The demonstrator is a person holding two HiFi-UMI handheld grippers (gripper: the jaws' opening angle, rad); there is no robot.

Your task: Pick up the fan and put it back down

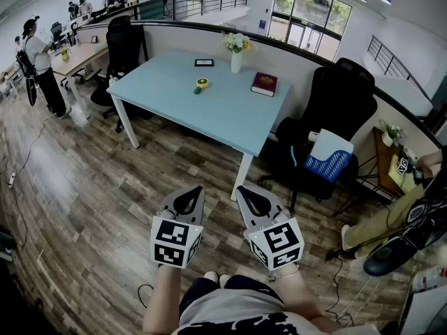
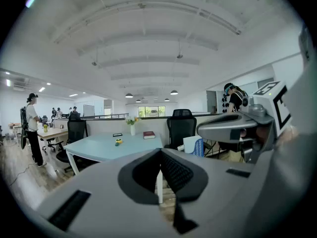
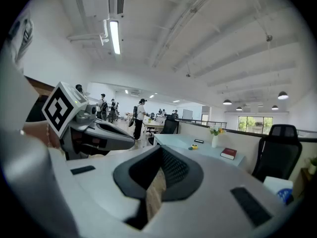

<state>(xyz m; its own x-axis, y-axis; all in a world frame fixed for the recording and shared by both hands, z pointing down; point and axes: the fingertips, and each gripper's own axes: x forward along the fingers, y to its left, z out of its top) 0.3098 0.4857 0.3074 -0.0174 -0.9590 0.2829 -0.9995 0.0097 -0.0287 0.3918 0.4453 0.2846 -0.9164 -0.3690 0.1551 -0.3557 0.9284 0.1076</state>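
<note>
Fan (image 1: 202, 84) lying on blue table (image 1: 157, 93), between tablet (image 1: 204, 63) and red book (image 1: 264, 84). Left gripper (image 1: 198, 189) clenched, empty. Right gripper (image 1: 240, 189) closed on nothing too. Both low over wood floor (image 1: 105, 187), well apart from fan.

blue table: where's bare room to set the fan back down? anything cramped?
Widest bare patch on the table: the left end, from the fan out to the corner. The near edge, in front of the fan and the red book, is bare too. Crowded: the far edge, with the black tablet and the vase.
</note>
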